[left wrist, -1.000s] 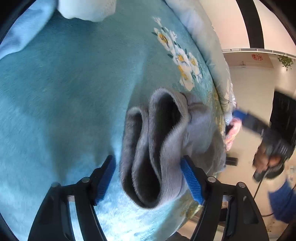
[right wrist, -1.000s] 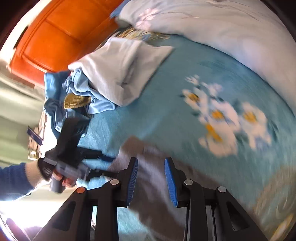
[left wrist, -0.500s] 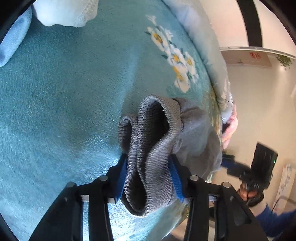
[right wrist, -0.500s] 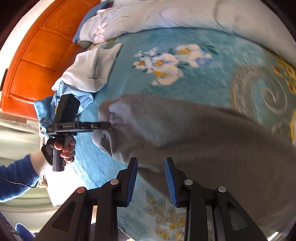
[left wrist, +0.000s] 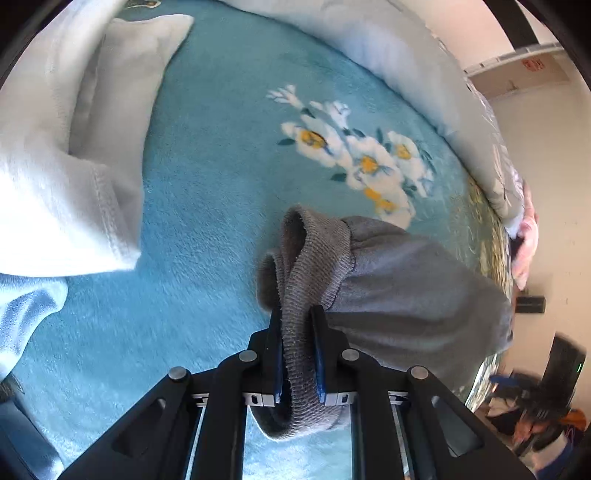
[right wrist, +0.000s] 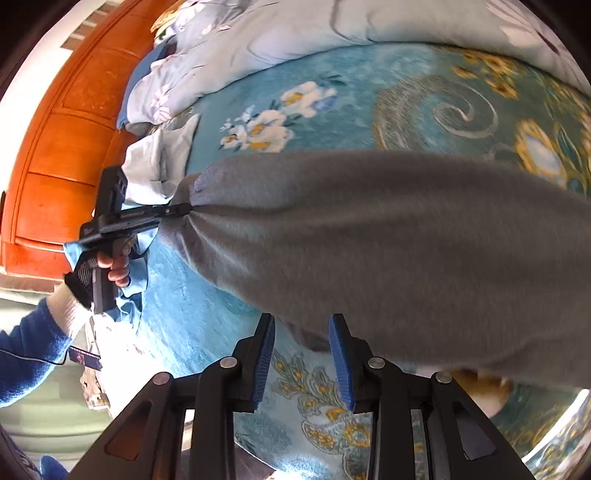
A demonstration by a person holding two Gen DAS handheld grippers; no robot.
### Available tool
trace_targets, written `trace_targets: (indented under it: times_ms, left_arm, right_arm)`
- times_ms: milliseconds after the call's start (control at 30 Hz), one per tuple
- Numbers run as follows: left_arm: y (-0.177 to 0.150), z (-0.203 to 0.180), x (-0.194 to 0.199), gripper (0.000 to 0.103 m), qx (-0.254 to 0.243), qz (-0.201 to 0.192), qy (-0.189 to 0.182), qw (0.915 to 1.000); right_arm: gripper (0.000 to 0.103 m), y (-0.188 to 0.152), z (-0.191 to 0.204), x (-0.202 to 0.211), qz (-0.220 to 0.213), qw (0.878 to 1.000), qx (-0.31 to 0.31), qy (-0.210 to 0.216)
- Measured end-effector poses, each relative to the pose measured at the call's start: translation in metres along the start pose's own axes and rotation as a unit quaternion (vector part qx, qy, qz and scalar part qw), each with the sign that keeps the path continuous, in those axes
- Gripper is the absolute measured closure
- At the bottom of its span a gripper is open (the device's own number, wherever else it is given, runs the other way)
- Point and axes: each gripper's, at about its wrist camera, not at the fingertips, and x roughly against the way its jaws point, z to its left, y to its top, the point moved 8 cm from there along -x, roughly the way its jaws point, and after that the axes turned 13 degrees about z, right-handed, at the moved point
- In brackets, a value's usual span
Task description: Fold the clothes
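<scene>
A grey garment (left wrist: pixel 399 291) lies stretched across the teal flowered blanket (left wrist: pixel 207 206). My left gripper (left wrist: pixel 298 332) is shut on its ribbed cuff (left wrist: pixel 303 266), which bunches up between the blue pads. In the right wrist view the same garment (right wrist: pixel 388 236) spans the bed, pulled taut from the left gripper (right wrist: pixel 184 210) at its far left end. My right gripper (right wrist: pixel 302 347) is open, its pads on either side of the garment's near lower edge, gripping nothing.
A folded white cloth (left wrist: pixel 70 155) lies left of the grey garment, with light blue clothes (right wrist: pixel 147 170) piled by the orange wooden headboard (right wrist: pixel 62 147). A pale quilt (right wrist: pixel 314 33) lies along the far side. The bed's edge runs just below my right gripper.
My left gripper closed tight on the grey cuff and pulled it left, stretching the garment out. My right gripper swung over the bed and came to the garment's near edge.
</scene>
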Motion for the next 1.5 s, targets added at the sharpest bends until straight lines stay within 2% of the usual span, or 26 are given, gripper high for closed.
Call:
trace_targets:
  times_ms: [100,200,400,533,667,800,967,1067,1167,1200,1267,1300,1333,1400,1500]
  left_arm:
    - [-0.001,0.001,-0.002,0.087,0.003,0.002,0.007,1.0000]
    - [-0.002,0.005,-0.003,0.085,0.010,0.009,0.009,0.9999]
    - [-0.001,0.011,-0.006,0.080,0.017,0.019,0.021,0.9995]
    - [-0.001,0.014,-0.008,0.077,0.018,0.026,0.029,0.9991]
    - [-0.001,0.018,-0.008,0.076,0.017,0.028,0.032,0.9989]
    - [-0.001,0.023,-0.008,0.073,0.017,0.031,0.034,0.9988]
    - [-0.002,0.027,-0.008,0.072,0.016,0.033,0.036,0.9987]
    - [-0.003,0.030,-0.007,0.072,0.013,0.034,0.036,0.9987]
    - [-0.003,0.033,-0.006,0.071,0.013,0.035,0.035,0.9987]
    - [-0.003,0.035,-0.006,0.071,0.013,0.035,0.035,0.9987]
    - [-0.002,0.035,-0.006,0.071,0.011,0.036,0.035,0.9987]
    - [-0.001,0.032,-0.007,0.070,0.010,0.036,0.036,0.9987]
    - [0.000,0.033,-0.006,0.070,0.010,0.036,0.036,0.9987]
    - [0.000,0.035,-0.006,0.070,0.011,0.037,0.036,0.9986]
    - [-0.001,0.038,-0.005,0.070,0.015,0.037,0.036,0.9985]
  right_arm:
    - [0.065,-0.017,-0.006,-0.016,0.008,1.000,0.000,0.003]
    - [0.064,-0.032,-0.012,-0.041,0.023,1.000,0.001,0.007]
    - [0.064,-0.028,-0.010,-0.072,0.014,0.999,0.015,0.029]
    - [0.063,-0.018,0.001,-0.077,0.001,0.998,0.045,0.033]
    - [0.062,-0.016,0.003,-0.083,0.000,0.998,0.063,0.012]
    - [0.060,-0.022,0.010,-0.090,0.005,0.998,0.060,0.032]
    - [0.060,-0.014,0.005,-0.087,-0.026,0.999,0.039,0.024]
    - [0.059,-0.006,0.007,-0.087,-0.033,0.998,0.054,0.013]
    - [0.060,-0.007,0.014,-0.087,-0.023,0.997,0.065,0.034]
    - [0.064,-0.011,0.016,-0.088,-0.016,0.997,0.070,0.036]
    - [0.078,-0.020,0.018,-0.089,-0.005,0.996,0.080,0.032]
    - [0.089,-0.024,0.016,-0.089,-0.002,0.996,0.079,0.030]
    - [0.094,-0.027,0.013,-0.088,0.000,0.997,0.074,0.035]
    - [0.094,-0.031,0.011,-0.087,0.003,0.997,0.066,0.047]
    - [0.094,-0.034,0.010,-0.092,0.012,0.997,0.070,0.039]
